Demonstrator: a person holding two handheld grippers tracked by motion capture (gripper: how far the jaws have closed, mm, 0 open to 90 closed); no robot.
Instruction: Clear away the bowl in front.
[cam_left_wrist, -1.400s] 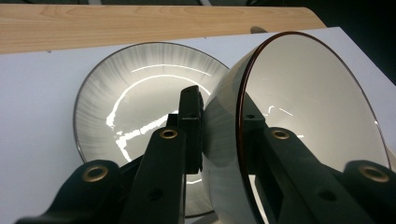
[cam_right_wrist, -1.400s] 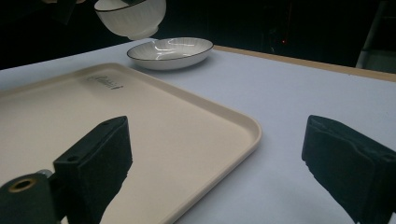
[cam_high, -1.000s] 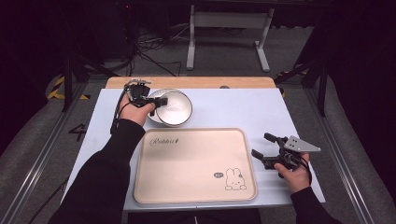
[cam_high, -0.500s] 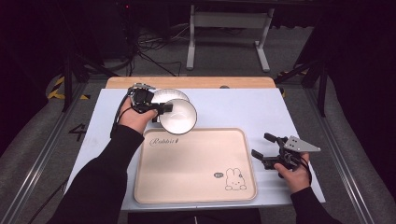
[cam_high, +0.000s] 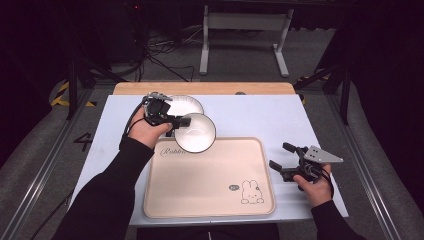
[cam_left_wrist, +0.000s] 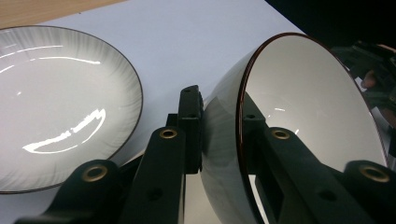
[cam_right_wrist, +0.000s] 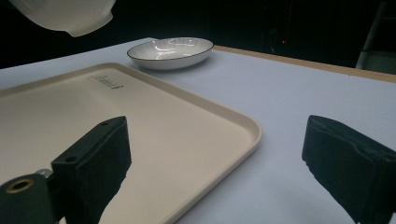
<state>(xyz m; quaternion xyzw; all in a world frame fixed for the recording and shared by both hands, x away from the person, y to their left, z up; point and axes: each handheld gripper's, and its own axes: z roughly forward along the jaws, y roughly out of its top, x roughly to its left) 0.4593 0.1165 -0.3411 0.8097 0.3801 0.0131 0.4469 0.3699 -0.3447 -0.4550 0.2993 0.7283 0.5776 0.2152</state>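
My left gripper (cam_high: 182, 121) is shut on the rim of a white bowl (cam_high: 195, 133) with a dark edge, held tilted in the air over the far left corner of the beige tray (cam_high: 210, 180). In the left gripper view one jaw lies outside the bowl (cam_left_wrist: 303, 93) wall and one inside, pinching it. A shallow white plate (cam_high: 184, 103) sits on the table behind the bowl, and is also visible as the plate (cam_left_wrist: 60, 102) to the left. My right gripper (cam_high: 280, 155) rests open beside the tray's right edge, nothing between its jaws (cam_right_wrist: 217, 144).
The tray (cam_right_wrist: 140, 121) with a rabbit drawing lies in the middle of the white table (cam_high: 260, 112). A wooden strip runs along the table's far edge. From the right gripper, the plate (cam_right_wrist: 170, 52) stands beyond the tray, and the bowl (cam_right_wrist: 70, 14) hangs at top left.
The left gripper has carried the bowl off the plate, slightly up and toward the tray's far left corner. The right gripper has stayed put.
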